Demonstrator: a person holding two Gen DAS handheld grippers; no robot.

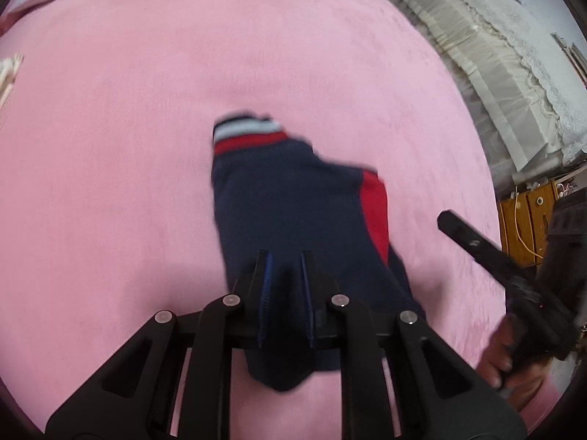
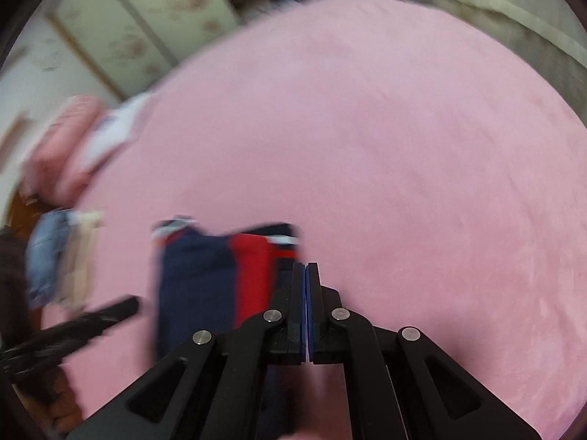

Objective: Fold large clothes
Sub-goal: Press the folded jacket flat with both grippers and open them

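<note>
A navy garment (image 1: 286, 198) with red panels and a striped cuff lies folded on the pink bed cover (image 1: 146, 110). My left gripper (image 1: 285, 256) hovers over its near part, jaws a little apart, with no cloth between them. My right gripper (image 2: 305, 267) is shut and empty, just right of the garment (image 2: 205, 275). The right gripper also shows at the right of the left wrist view (image 1: 473, 245). The left gripper shows at the left of the right wrist view (image 2: 110, 311). Both views are blurred.
Folded clothes (image 2: 62, 256) lie at the bed's left edge, with pink bedding (image 2: 66, 143) behind. White lace-covered furniture (image 1: 513, 73) and a wooden cabinet (image 1: 528, 220) stand beyond the bed's right edge.
</note>
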